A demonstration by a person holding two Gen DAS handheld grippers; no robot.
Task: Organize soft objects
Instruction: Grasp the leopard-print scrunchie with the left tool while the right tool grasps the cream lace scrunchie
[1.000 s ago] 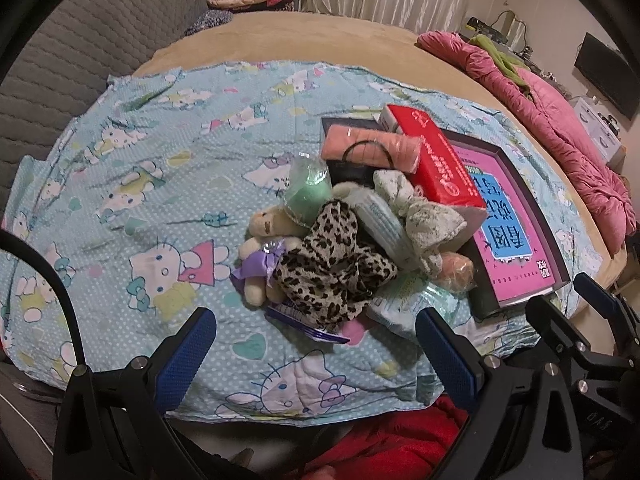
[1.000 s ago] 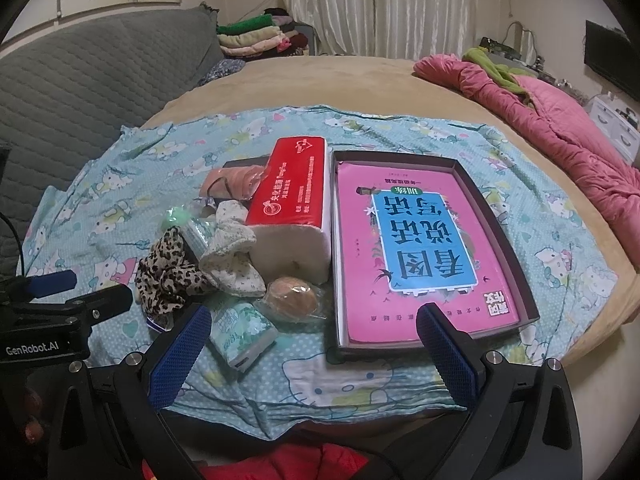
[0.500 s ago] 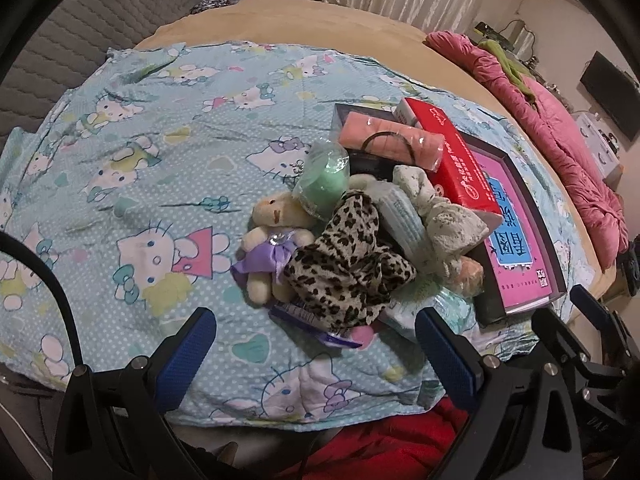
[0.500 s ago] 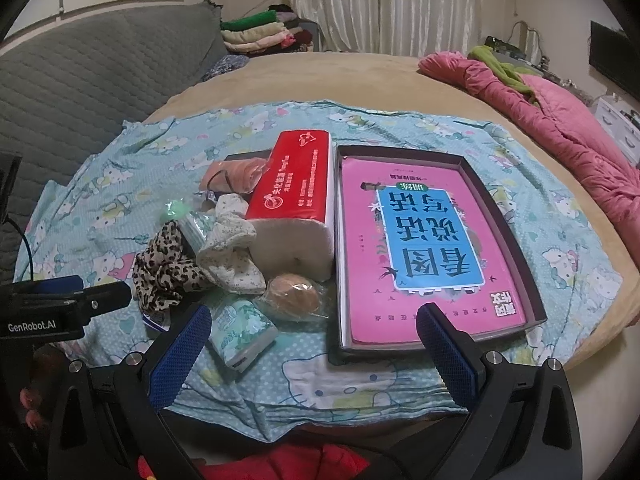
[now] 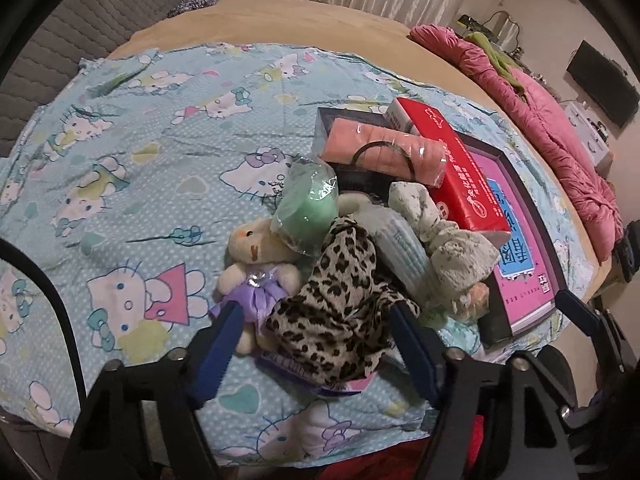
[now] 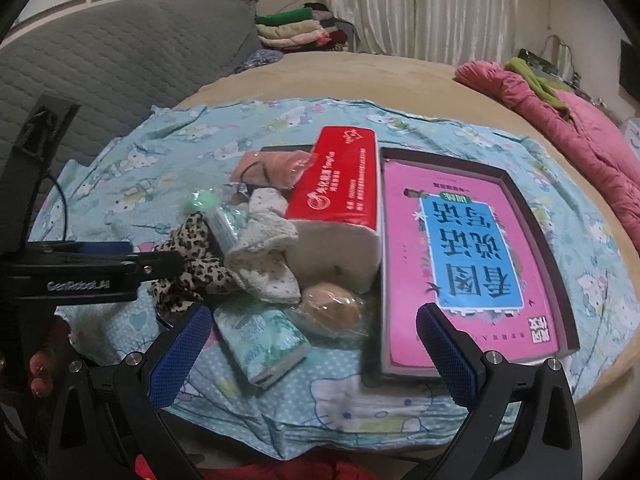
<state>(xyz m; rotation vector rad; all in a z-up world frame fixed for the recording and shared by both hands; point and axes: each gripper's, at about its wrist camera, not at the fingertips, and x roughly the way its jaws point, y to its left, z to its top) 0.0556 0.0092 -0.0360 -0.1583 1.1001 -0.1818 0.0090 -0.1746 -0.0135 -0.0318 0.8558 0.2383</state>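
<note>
A tan bed (image 6: pixel 360 76) carries a Hello Kitty sheet (image 5: pixel 132 168).

It is a home bedroom: a bed (image 6: pixel 360 80) fills the frame, curtains (image 6: pixel 420 4) hang at top centre, folded clothes (image 6: pixel 292 28) beside them.

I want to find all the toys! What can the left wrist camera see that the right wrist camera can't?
Only the left wrist view shows the little teddy bear in a purple dress, tucked beside the leopard-print cloth that sits between the open fingers of the left gripper.

Only the right wrist view shows the small teal tissue pack and the open right gripper near it.

Both show the red tissue box, the pink book, the leopard-print cloth and the blue cartoon-cat sheet.
</note>
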